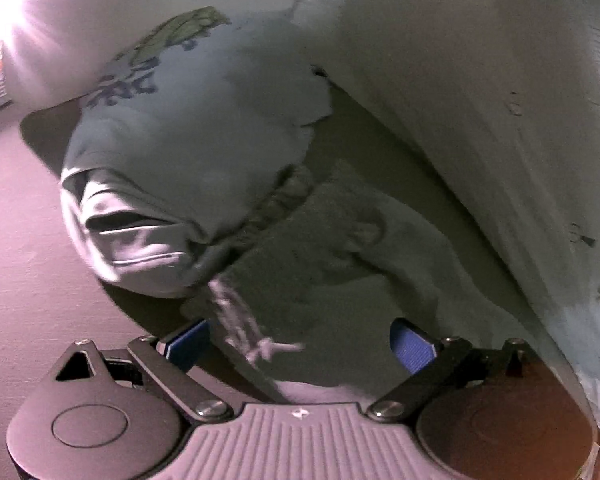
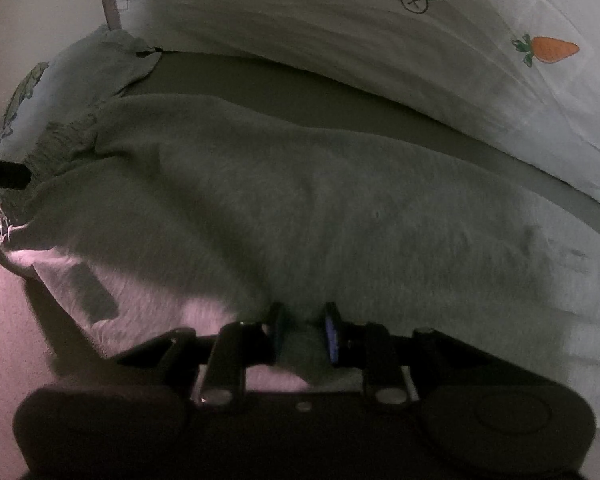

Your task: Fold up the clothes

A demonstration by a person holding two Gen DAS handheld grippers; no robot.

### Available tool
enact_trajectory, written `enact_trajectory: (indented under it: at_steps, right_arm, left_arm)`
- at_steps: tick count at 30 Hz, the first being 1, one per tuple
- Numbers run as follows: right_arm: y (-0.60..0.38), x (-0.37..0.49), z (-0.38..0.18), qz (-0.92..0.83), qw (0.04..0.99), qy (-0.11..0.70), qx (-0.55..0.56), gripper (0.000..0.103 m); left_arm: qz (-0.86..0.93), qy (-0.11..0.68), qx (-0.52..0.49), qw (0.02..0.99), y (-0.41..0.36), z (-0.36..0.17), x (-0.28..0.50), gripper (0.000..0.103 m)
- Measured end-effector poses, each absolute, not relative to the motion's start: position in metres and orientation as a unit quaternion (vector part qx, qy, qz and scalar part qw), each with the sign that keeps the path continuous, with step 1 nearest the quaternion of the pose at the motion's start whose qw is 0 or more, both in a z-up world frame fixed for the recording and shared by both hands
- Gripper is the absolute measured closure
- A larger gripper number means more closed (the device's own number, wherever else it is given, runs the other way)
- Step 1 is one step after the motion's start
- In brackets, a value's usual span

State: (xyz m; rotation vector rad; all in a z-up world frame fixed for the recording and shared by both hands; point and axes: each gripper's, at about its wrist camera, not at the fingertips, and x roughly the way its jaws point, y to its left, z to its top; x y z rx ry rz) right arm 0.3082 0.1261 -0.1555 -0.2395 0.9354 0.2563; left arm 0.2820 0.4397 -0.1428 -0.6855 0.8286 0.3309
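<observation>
In the left wrist view the left gripper has its fingers spread wide apart with nothing clamped; a pale drawstring lies loose between them. Ahead of the fingers sits a light blue sweatshirt with green and blue print, bunched up, and just beside it, ahead and to the right, lies the grey garment. A white sheet with carrot print hangs behind both.

The right wrist view shows what the left does not: the right gripper has its fingers pinched together on an edge of the grey garment, which spreads broadly ahead. The sweatshirt appears only far left, the carrot sheet beyond.
</observation>
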Motion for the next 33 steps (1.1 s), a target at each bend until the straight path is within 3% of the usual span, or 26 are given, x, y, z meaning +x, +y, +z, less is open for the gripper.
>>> enact_trajectory:
  at_steps: [4,6,10,12,13,14,15,17,25,33]
  right_arm:
    - [0.13,0.306,-0.157,0.121,0.88,0.442,-0.124,0.08]
    - [0.13,0.305,-0.156,0.122,0.881,0.44,-0.123,0.08]
    - [0.13,0.302,-0.157,0.124,0.884,0.434,-0.125,0.079]
    - [0.132,0.301,-0.157,0.127,0.885,0.429,-0.131,0.078]
    - [0.132,0.3,-0.158,0.131,0.886,0.425,-0.134,0.078]
    - [0.131,0.298,-0.158,0.135,0.886,0.422,-0.135,0.078]
    - [0.13,0.298,-0.158,0.137,0.887,0.421,-0.132,0.078]
    - [0.127,0.299,-0.158,0.139,0.888,0.422,-0.122,0.078]
    - [0.094,0.301,-0.143,0.127,0.887,0.444,-0.019,0.078]
    - [0.024,0.253,-0.107,0.074,0.917,0.391,0.031,0.078]
  left_arm:
    - [0.157,0.39,-0.351,0.837,0.45,-0.156,0.282,0.006]
    - [0.155,0.384,-0.344,0.843,0.448,-0.157,0.287,0.002]
    - [0.151,0.382,-0.292,0.864,0.432,-0.158,0.301,0.006]
    - [0.164,0.384,-0.239,0.877,0.421,-0.156,0.305,0.039]
    - [0.176,0.388,-0.217,0.878,0.417,-0.155,0.307,0.047]
    - [0.181,0.39,-0.211,0.878,0.416,-0.154,0.308,0.061]
    - [0.179,0.388,-0.224,0.876,0.418,-0.154,0.307,0.071]
    - [0.172,0.379,-0.266,0.87,0.424,-0.152,0.304,0.079]
    - [0.126,0.31,-0.221,0.916,0.387,-0.086,0.312,0.085]
    - [0.004,0.232,-0.127,0.964,0.294,-0.001,0.339,0.086]
